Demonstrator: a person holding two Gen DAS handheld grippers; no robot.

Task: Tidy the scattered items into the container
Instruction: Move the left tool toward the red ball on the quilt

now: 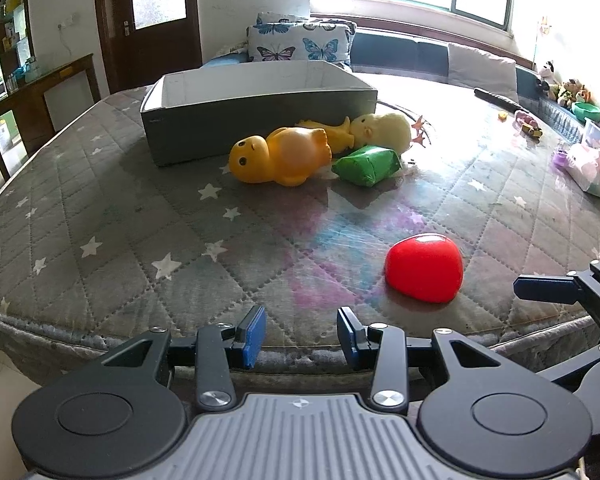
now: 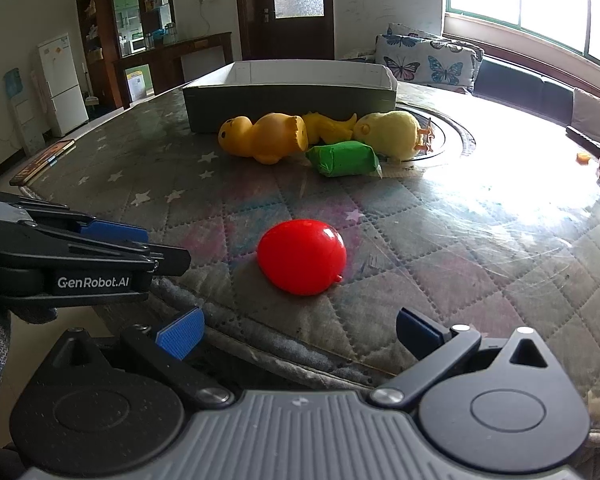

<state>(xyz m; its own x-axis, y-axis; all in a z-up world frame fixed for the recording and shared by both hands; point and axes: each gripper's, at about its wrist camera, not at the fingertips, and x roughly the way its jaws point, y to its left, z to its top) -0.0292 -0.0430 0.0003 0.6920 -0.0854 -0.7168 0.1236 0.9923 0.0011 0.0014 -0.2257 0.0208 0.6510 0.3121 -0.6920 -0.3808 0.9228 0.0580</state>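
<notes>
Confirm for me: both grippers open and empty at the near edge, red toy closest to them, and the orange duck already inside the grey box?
Not quite: the orange duck lies on the mat in front of the grey box, as the right wrist view shows. The rest is right.

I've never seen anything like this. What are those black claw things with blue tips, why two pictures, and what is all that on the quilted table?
They are two hand-held grippers, not a robot arm; a person carries one in each hand. Each picture comes from a camera on one gripper, looking along its fingers. The left gripper and the right gripper are both open and hold nothing. On the grey star-patterned quilted table cover lie a shiny red balloon-like toy, an orange rubber duck figure, a pale yellow plush chick, a small yellow toy between them, and a green wrapped packet. Behind them stands the grey open cardboard box.
</notes>
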